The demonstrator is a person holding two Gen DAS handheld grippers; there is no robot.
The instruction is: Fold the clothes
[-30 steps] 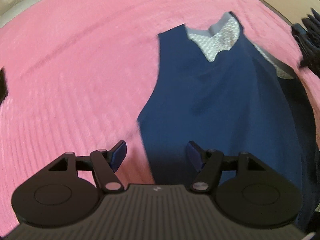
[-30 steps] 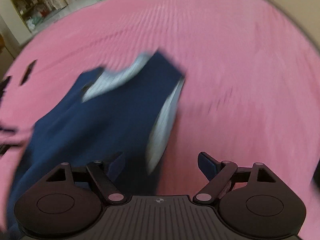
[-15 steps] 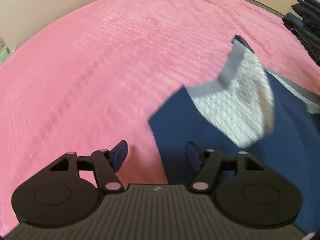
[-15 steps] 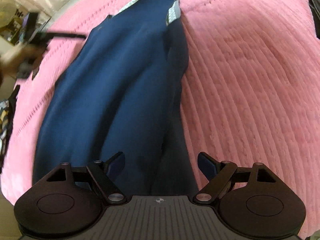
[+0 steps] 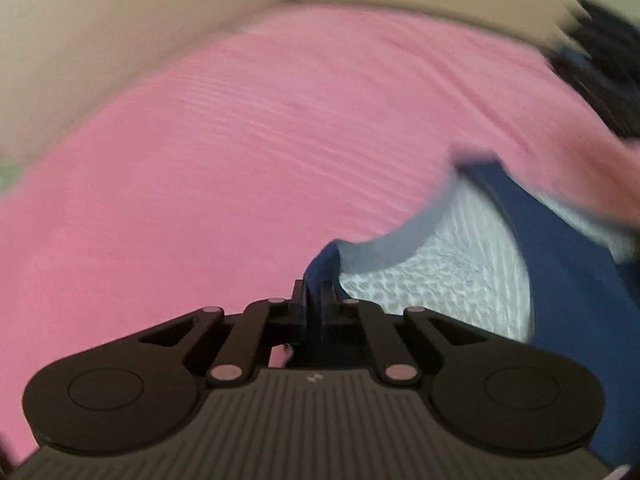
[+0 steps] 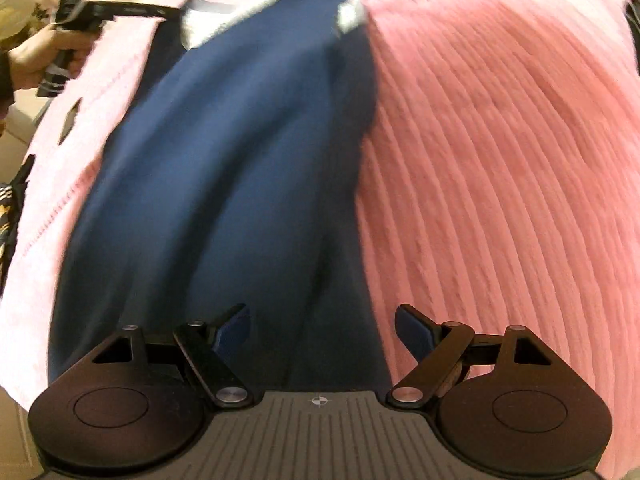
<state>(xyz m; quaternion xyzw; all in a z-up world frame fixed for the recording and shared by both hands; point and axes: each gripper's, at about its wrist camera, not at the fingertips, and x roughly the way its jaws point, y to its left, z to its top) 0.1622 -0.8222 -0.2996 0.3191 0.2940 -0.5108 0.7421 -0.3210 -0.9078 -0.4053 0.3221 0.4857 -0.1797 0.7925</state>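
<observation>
Left wrist view, left gripper [image 5: 314,294] clamped on navy vest [image 5: 568,280] shoulder, pink ribbed bedspread [image 5: 240,140] ahead, beige wall [image 5: 100,20] beyond, right gripper [image 6: 322,326] spread wide over vest hem, gripping nothing

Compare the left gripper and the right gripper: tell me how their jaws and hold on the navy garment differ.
The left gripper is shut, pinching the navy garment at its shoulder strap beside the white mesh lining; the right gripper stands wide open, gripping nothing. The left works the neckline end; the right hovers over the other end. Both are black, above the pink bedspread.
</observation>
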